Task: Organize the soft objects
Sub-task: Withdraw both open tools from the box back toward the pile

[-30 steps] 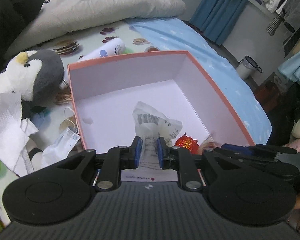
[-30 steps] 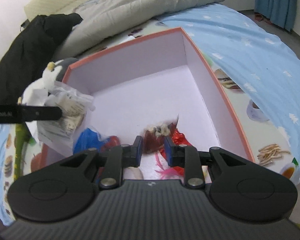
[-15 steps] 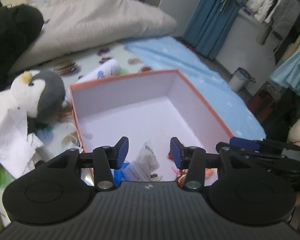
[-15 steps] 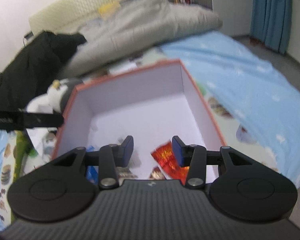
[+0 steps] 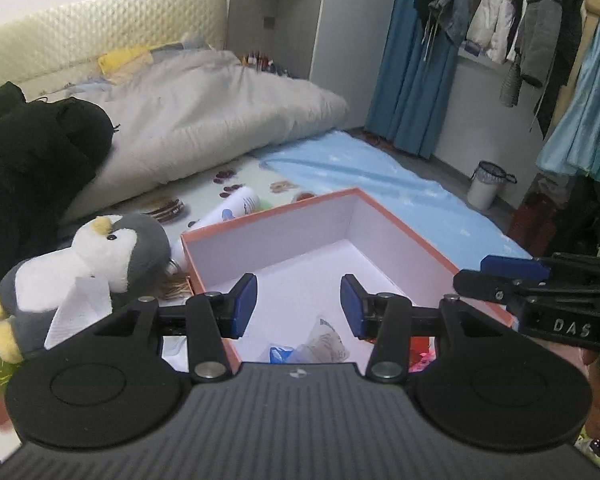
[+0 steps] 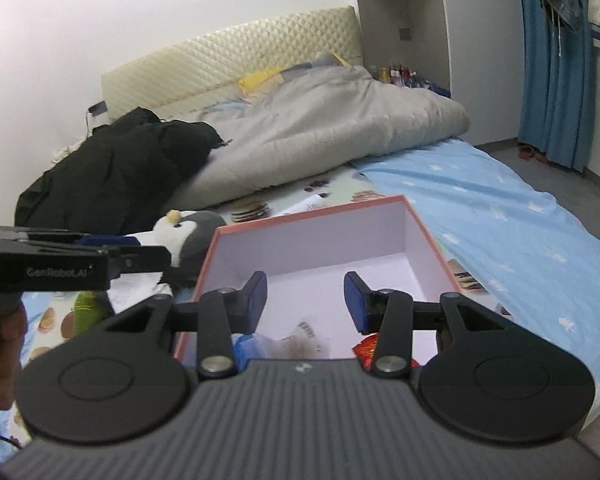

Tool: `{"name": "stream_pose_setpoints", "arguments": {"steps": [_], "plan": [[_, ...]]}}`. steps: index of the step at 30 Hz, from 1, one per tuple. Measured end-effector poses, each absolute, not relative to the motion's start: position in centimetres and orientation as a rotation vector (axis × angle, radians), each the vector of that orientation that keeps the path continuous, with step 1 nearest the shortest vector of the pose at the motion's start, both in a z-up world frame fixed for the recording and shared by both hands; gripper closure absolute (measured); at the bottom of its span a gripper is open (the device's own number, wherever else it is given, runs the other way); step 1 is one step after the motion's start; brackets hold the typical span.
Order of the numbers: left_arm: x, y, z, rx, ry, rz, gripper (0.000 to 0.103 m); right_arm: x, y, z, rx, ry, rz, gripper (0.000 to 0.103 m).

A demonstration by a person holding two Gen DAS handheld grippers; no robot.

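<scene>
Box: my orange-rimmed cardboard box with white inside (image 5: 300,256) sits on the bed, centre of both frames, its top uncovered.
Box contents: along the near wall, low in the frame, lie one crinkled clear plastic wrapper with grey print (image 5: 327,343), one blue plastic bag (image 5: 279,354) left of it, and one shiny red foil packet (image 6: 367,349) at the right.
Plush: one grey-and-white penguin plush with yellow beak and feet (image 5: 100,256) lies outside the box, just beside its left wall, with a white paper tissue (image 5: 80,304) draped on its front.
Left gripper (image 5: 298,306): spread wide, blue pads apart, pinching nothing, hovering above the near part of the box.
Right gripper (image 6: 305,301): likewise spread and empty, over the same near part.
Count: one box, one plush, three soft items inside, two grippers.
Left view only: one white tube with blue print (image 5: 236,208) behind the box, one small white bin (image 5: 486,186) on the floor, clothes hanging at upper right.
Right view only: the red packet shows plainly; one green plush piece (image 6: 87,307) lies left of the box under my left gripper.
Both views: grey duvet (image 6: 320,128) and black jacket (image 6: 116,172) farther up the bed.
</scene>
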State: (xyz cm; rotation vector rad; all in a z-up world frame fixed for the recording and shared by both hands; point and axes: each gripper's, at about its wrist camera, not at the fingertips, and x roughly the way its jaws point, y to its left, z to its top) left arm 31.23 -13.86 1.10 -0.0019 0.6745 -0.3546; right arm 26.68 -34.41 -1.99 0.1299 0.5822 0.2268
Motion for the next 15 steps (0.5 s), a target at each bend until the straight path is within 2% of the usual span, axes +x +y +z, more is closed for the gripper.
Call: {"name": "stream_pose_setpoints", "arguments": {"steps": [15], "plan": [[21.7,-9.6,1.3,0.025,0.558,-0.268,0.051,19.6,-29.4,-3.3,0.144,0.53,0.295,0.057]]}}
